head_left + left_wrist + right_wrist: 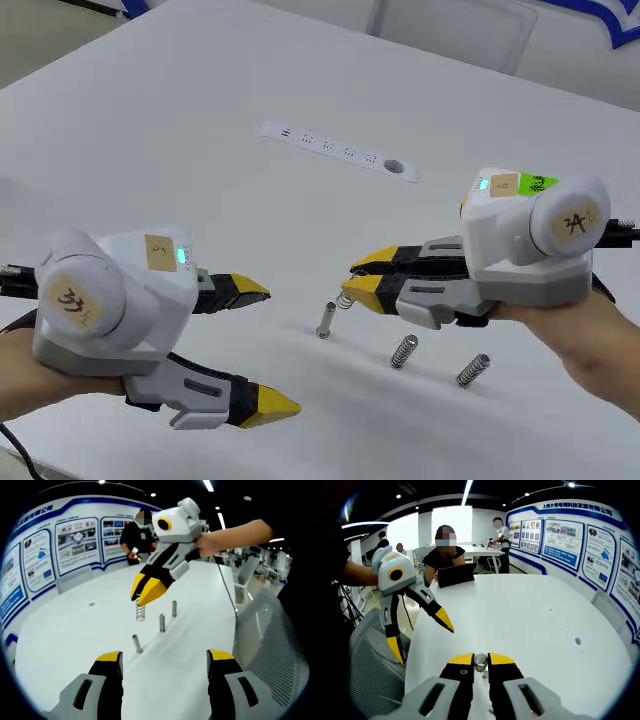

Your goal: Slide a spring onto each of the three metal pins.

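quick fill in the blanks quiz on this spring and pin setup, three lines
1. The right gripper is shut on a ___.
2. The left gripper has its jaws ___.
3. Only ___ pin stands bare; the other two pins are already loaded.
Missing words: spring; open; one.

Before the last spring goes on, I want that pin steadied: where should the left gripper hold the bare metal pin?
Probably low on the slim bare metal pin, near its base, coming in level from the open left gripper's side. It stands upright, and the right gripper holds the coiled metal spring close to its top, which must stay free.
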`<action>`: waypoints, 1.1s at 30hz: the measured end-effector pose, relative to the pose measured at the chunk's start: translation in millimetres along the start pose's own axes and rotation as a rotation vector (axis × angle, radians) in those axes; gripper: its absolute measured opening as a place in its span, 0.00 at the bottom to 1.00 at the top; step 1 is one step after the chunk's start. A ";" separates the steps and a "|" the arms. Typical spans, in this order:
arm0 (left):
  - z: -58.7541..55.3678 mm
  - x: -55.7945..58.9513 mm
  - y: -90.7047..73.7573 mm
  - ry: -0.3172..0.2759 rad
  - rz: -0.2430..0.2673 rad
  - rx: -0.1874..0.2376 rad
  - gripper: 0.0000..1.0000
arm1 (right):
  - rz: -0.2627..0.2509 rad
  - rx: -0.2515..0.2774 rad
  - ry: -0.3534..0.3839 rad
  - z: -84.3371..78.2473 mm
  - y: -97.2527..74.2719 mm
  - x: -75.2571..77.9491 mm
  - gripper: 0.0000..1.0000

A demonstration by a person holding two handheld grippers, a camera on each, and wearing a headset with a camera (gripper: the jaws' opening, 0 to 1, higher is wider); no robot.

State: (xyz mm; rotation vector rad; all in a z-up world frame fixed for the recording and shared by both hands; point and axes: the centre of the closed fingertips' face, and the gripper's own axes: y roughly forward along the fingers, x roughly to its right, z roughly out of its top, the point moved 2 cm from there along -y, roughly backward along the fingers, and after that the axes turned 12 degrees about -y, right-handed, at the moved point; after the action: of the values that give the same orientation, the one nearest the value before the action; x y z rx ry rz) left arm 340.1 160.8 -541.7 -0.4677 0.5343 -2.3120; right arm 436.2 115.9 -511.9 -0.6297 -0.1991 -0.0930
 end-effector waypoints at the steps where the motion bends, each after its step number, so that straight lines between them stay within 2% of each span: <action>1: -1.2 -0.3 -0.3 -0.001 0.002 -0.002 0.72 | -0.003 -0.001 0.003 -0.5 1.5 2.1 0.11; 3: -3.5 -0.8 -1.0 -0.006 0.003 -0.004 0.76 | -0.014 -0.004 0.018 -3.0 6.4 7.4 0.11; 11: -3.2 -11.8 -3.5 -0.029 0.054 0.022 0.88 | -0.007 -0.040 0.051 -16.7 25.7 6.4 0.11; 17: -2.7 -18.7 -6.1 -0.044 0.079 0.030 0.91 | 0.001 -0.059 0.055 -22.1 35.5 4.8 0.11; 27: -10.0 -21.3 -7.2 -0.049 0.091 0.006 0.90 | 0.017 -0.092 0.058 -31.4 43.1 1.3 0.11; 29: -11.7 -21.7 -7.4 -0.049 0.092 0.000 0.90 | 0.021 -0.081 0.072 -30.1 43.4 1.3 0.11; 33: -12.7 -21.8 -7.3 -0.057 0.090 -0.004 0.90 | 0.024 -0.092 0.079 -31.1 46.4 1.7 0.11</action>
State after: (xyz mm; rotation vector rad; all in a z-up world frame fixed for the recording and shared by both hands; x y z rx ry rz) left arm 344.9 184.1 -552.8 -0.4992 0.5220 -2.2055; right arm 449.5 134.8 -562.8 -0.7184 -0.1117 -0.1040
